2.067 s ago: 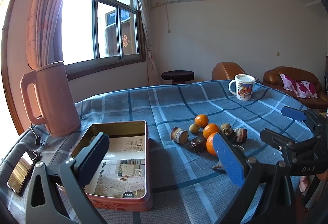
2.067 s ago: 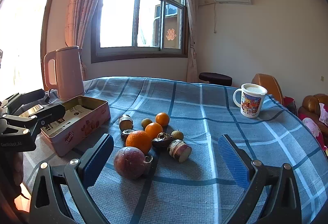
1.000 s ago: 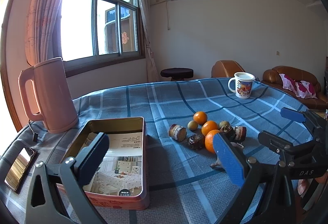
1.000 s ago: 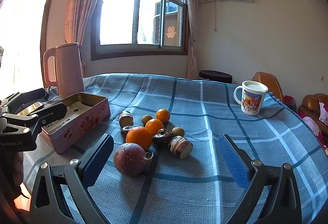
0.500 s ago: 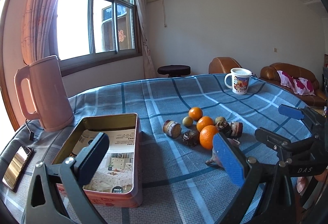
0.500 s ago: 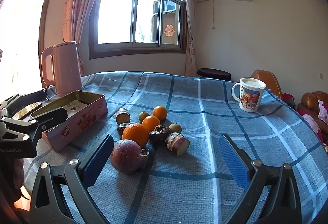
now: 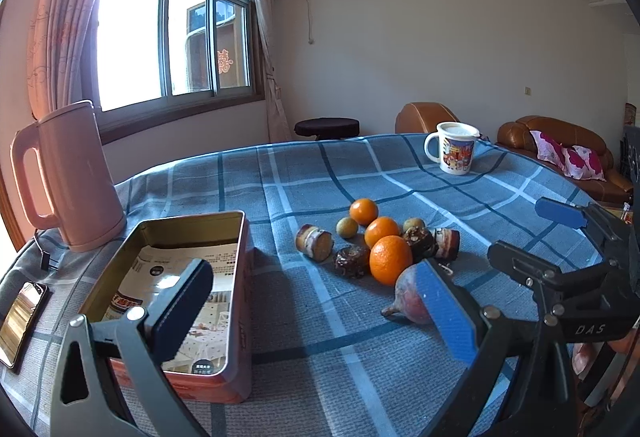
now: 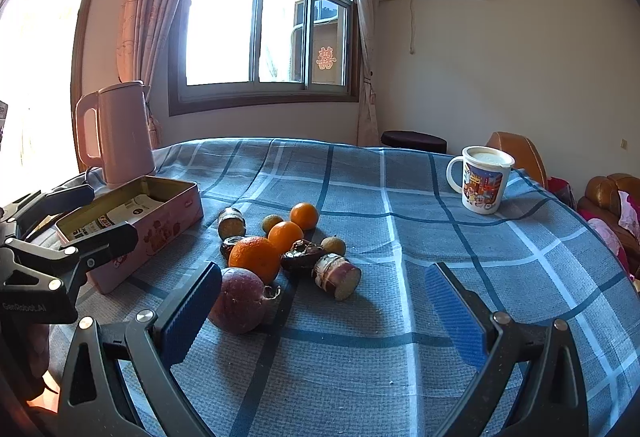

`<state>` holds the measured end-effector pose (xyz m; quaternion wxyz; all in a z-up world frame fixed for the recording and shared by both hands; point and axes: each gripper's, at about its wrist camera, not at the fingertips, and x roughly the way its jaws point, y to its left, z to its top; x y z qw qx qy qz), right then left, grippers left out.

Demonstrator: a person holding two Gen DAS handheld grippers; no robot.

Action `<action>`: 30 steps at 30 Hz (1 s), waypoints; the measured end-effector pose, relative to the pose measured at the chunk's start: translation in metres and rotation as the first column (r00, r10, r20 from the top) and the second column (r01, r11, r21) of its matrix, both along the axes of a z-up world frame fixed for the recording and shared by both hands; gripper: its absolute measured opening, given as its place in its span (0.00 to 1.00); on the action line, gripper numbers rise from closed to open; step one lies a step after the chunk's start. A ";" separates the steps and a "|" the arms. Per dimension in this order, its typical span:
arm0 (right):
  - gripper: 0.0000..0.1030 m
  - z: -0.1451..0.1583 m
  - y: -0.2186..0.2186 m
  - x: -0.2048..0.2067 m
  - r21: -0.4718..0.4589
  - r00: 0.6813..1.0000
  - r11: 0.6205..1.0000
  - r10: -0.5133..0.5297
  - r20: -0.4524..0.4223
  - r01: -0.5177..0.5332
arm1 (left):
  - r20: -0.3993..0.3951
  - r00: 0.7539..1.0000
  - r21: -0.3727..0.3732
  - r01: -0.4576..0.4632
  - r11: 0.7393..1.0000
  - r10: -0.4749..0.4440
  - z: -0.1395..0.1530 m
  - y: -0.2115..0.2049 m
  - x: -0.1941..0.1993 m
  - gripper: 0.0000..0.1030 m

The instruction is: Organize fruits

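A cluster of fruit lies mid-table: three oranges, the biggest [image 7: 390, 259] [image 8: 255, 257] nearest, a reddish round fruit [image 7: 410, 297] [image 8: 239, 300], two cut sugarcane pieces [image 7: 314, 241] [image 8: 337, 275], small green fruits and dark pieces. An open pink tin [image 7: 172, 301] [image 8: 132, 225] with printed paper inside stands to the left. My left gripper [image 7: 316, 313] is open, its left finger over the tin, its right finger in front of the reddish fruit. My right gripper [image 8: 324, 313] is open, low over the cloth, with the reddish fruit just inside its left finger.
A pink kettle [image 7: 64, 177] [image 8: 116, 133] stands behind the tin. A phone [image 7: 20, 321] lies at the left edge. A printed mug [image 7: 454, 153] [image 8: 484, 179] sits far right. Blue plaid cloth [image 8: 400, 357] covers the table; sofas beyond.
Both grippers have drifted slightly forward and lower toward the fruit cluster; the fruits and tin look larger and closer. Nothing has been gripped or moved.
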<state>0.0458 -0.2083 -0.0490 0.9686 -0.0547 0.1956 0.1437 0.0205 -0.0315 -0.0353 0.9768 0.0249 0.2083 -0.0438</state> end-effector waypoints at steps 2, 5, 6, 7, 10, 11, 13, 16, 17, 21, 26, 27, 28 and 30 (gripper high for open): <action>0.99 -0.001 -0.004 0.001 -0.001 1.000 1.000 -0.012 -0.002 0.012 | -0.009 1.000 0.000 0.014 1.000 -0.014 -0.002 -0.005 0.004 1.00; 0.99 -0.003 -0.011 0.005 0.009 0.999 0.999 -0.033 -0.010 0.034 | -0.040 0.998 -0.014 0.053 0.999 -0.053 -0.005 -0.013 0.012 1.00; 0.99 -0.004 -0.014 0.007 0.015 0.999 0.999 -0.042 -0.014 0.042 | -0.051 0.997 -0.020 0.061 0.998 -0.062 -0.005 -0.015 0.014 1.00; 0.99 -0.004 -0.018 0.009 0.022 0.999 0.998 -0.050 -0.018 0.051 | -0.061 0.996 -0.027 0.070 0.997 -0.072 -0.006 -0.017 0.016 1.00; 0.99 -0.005 -0.026 0.012 0.040 0.997 0.997 -0.071 -0.029 0.072 | -0.092 0.990 -0.051 0.105 0.993 -0.109 -0.007 -0.023 0.022 1.00; 0.99 -0.005 -0.028 0.012 0.043 0.996 0.996 -0.078 -0.030 0.079 | -0.099 0.988 -0.056 0.111 0.992 -0.117 -0.008 -0.025 0.024 1.00; 0.99 -0.006 -0.032 0.013 0.046 0.995 0.995 -0.091 -0.034 0.092 | -0.120 0.983 -0.057 0.131 0.990 -0.137 -0.011 -0.030 0.029 1.00; 0.99 -0.005 -0.035 0.015 0.042 0.994 0.994 -0.104 -0.037 0.105 | -0.172 0.971 -0.054 0.161 0.985 -0.169 -0.016 -0.041 0.042 0.99; 0.99 -0.005 -0.036 0.016 0.040 0.993 0.993 -0.108 -0.038 0.110 | -0.193 0.965 -0.050 0.171 0.984 -0.178 -0.019 -0.045 0.045 0.96; 0.99 -0.005 -0.044 0.019 0.046 0.991 0.991 -0.126 -0.044 0.128 | -0.253 0.943 -0.046 0.210 0.977 -0.215 -0.026 -0.059 0.057 0.84; 0.99 -0.006 -0.050 0.023 0.057 0.989 0.989 -0.137 -0.057 0.140 | -0.341 0.905 -0.073 0.242 0.967 -0.252 -0.041 -0.065 0.070 0.72; 0.99 -0.006 -0.050 0.024 0.056 0.989 0.989 -0.136 -0.060 0.139 | -0.352 0.898 -0.085 0.249 0.965 -0.263 -0.043 -0.065 0.071 0.65; 0.99 -0.006 -0.050 0.025 0.054 0.989 0.989 -0.136 -0.065 0.139 | -0.359 0.890 -0.107 0.262 0.959 -0.283 -0.044 -0.064 0.072 0.54; 0.99 -0.004 -0.048 0.029 0.045 0.989 0.990 -0.133 -0.071 0.136 | -0.356 0.885 -0.129 0.270 0.954 -0.299 -0.043 -0.062 0.071 0.51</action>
